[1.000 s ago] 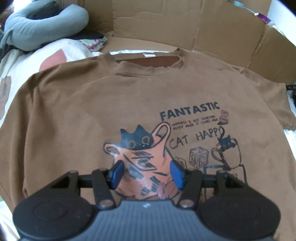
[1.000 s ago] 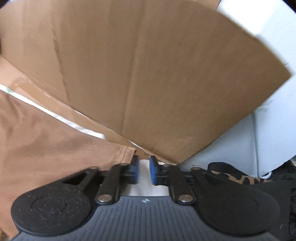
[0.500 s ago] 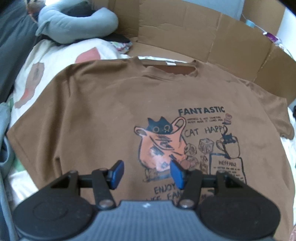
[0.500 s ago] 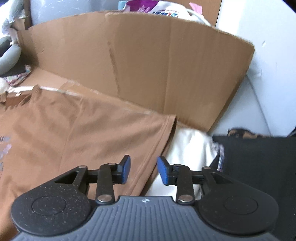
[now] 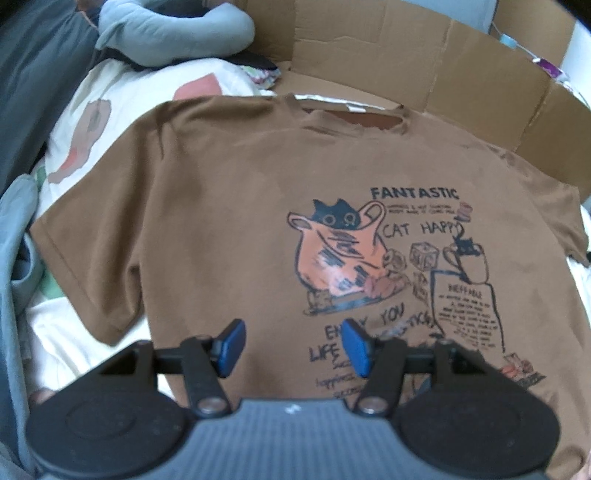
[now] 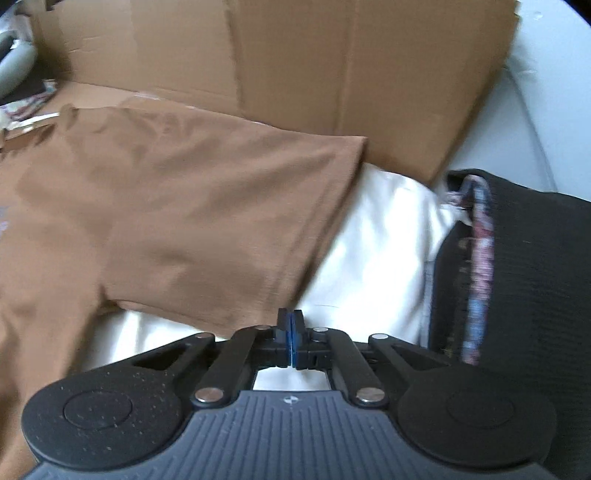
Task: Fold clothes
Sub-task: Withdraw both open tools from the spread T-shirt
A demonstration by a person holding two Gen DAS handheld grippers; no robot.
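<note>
A brown T-shirt (image 5: 221, 221) with a cat print lies flat and face up on the bed, collar at the far side. My left gripper (image 5: 290, 345) hovers open over the shirt's lower middle, and nothing is between its blue pads. The shirt's left sleeve (image 5: 85, 266) spreads out to the left of it. In the right wrist view the same shirt (image 6: 110, 221) shows its right sleeve (image 6: 258, 221) lying on white bedding. My right gripper (image 6: 291, 328) is shut, pads pressed together, with its tips at the sleeve's hem. Whether any cloth is pinched is unclear.
Flattened cardboard (image 5: 406, 62) stands along the far side, seen as cardboard (image 6: 332, 74) behind the sleeve too. A grey neck pillow (image 5: 166, 33) lies at the far left. Grey cloth (image 5: 14, 258) bunches at the left edge. A black garment (image 6: 535, 277) lies right of the white sheet (image 6: 376, 240).
The left gripper drew back and leftward, so the left sleeve came into view. The right gripper pulled away from the cardboard toward the sleeve hem, widened briefly, then closed.
</note>
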